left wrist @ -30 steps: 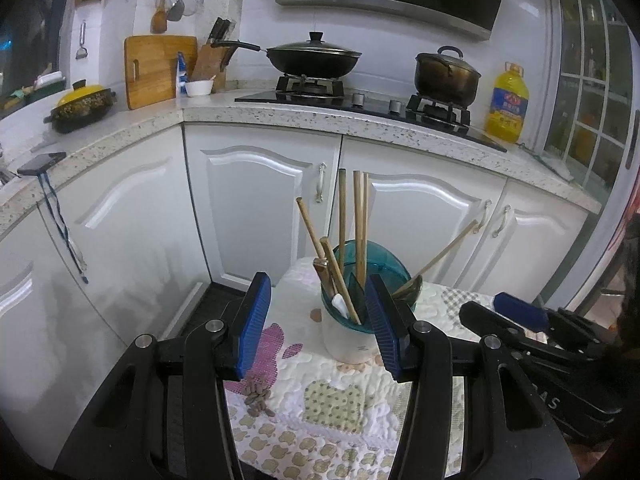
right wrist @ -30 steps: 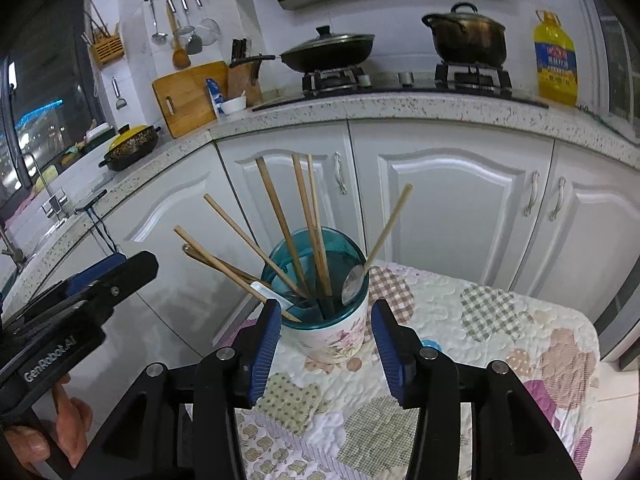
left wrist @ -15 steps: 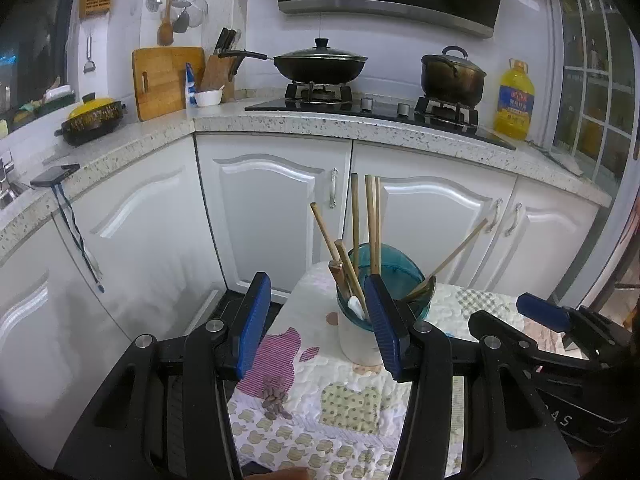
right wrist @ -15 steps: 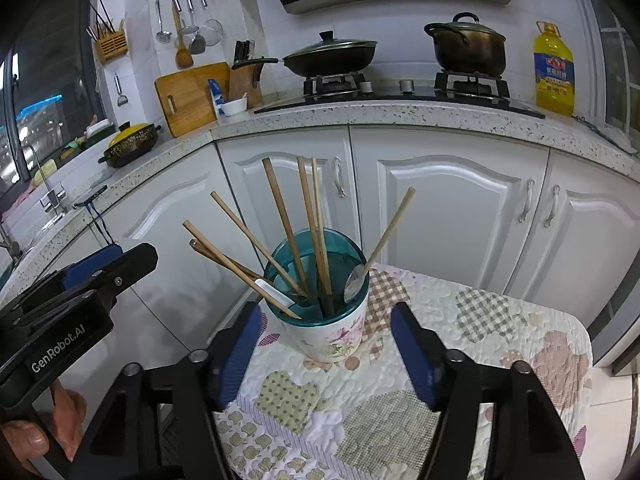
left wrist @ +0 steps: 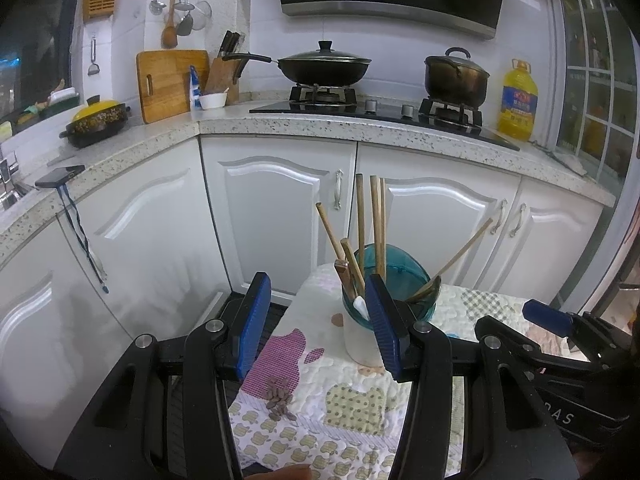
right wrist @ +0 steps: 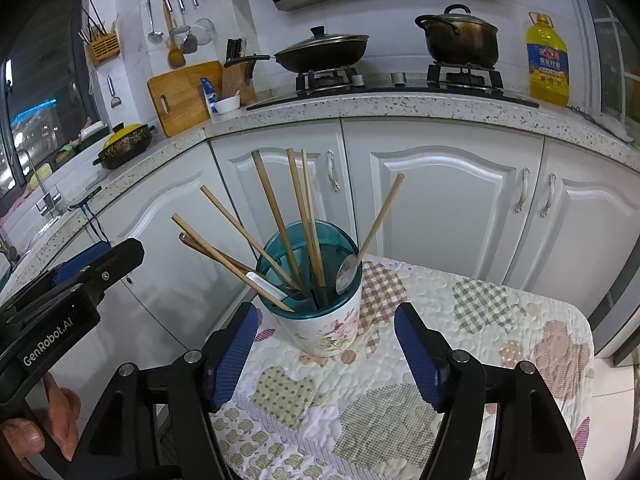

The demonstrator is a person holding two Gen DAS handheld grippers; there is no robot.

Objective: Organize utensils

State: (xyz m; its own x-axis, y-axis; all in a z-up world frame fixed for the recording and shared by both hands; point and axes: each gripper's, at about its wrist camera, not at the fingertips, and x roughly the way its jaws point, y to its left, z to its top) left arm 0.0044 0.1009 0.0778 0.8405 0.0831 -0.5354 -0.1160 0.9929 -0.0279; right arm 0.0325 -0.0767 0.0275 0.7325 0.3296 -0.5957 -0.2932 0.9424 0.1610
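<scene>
While it stands upright on the quilted cloth of a small table, the holder, a floral cup with a teal insert, carries wooden chopsticks leaning at several angles, a metal spoon with a wooden handle and a white spoon. The right gripper sits just before the holder, its blue pads to either side of the cup's base and apart from it; the jaws stand wide and grip nothing. The left gripper hangs off to the holder's left, half open and empty, its right pad overlapping the cup in its own view. A hand holds it. Behind are white cabinets, a counter, a wok, a pot and an oil bottle.
</scene>
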